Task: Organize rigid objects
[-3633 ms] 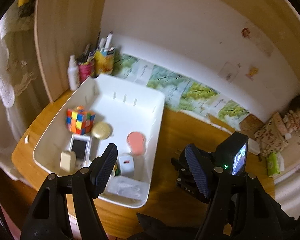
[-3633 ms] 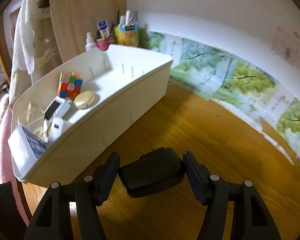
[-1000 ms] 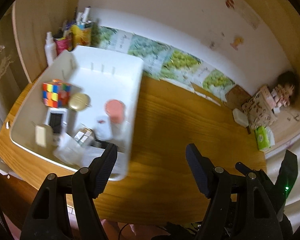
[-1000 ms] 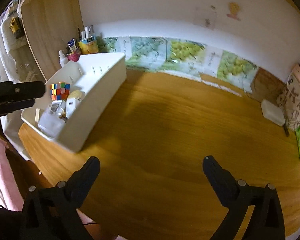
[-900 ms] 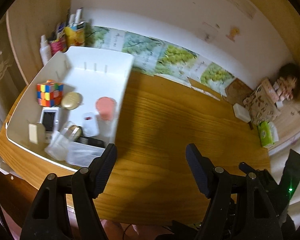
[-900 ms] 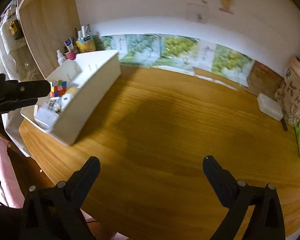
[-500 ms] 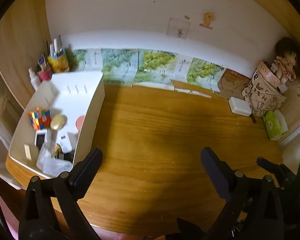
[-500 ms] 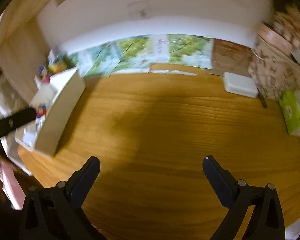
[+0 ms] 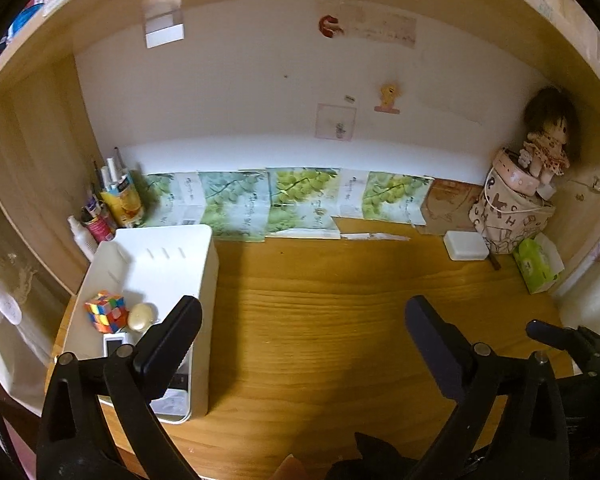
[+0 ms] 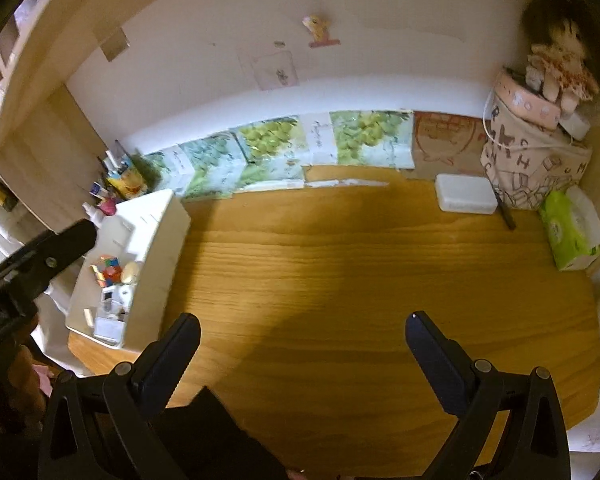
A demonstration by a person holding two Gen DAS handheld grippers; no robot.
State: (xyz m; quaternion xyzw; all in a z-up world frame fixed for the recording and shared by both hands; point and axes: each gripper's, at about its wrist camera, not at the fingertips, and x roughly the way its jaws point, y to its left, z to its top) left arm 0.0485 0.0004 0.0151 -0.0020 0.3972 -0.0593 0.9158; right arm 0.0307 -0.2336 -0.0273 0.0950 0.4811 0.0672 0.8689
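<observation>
A white bin stands at the left end of the wooden desk and also shows in the right wrist view. It holds a Rubik's cube, a pale oval piece, a white device with a dark screen and other small items. My left gripper is open and empty, held high above the desk, its left finger over the bin's near end. My right gripper is open and empty above the desk's middle.
Cups with pens and a white bottle stand behind the bin. At the right are a white box, a patterned bag with a doll and a green tissue pack. Posters line the back wall.
Both grippers have pulled up and back from the desk and turned right. The right gripper, shut on a black adapter 3.6 s ago, is now open and empty.
</observation>
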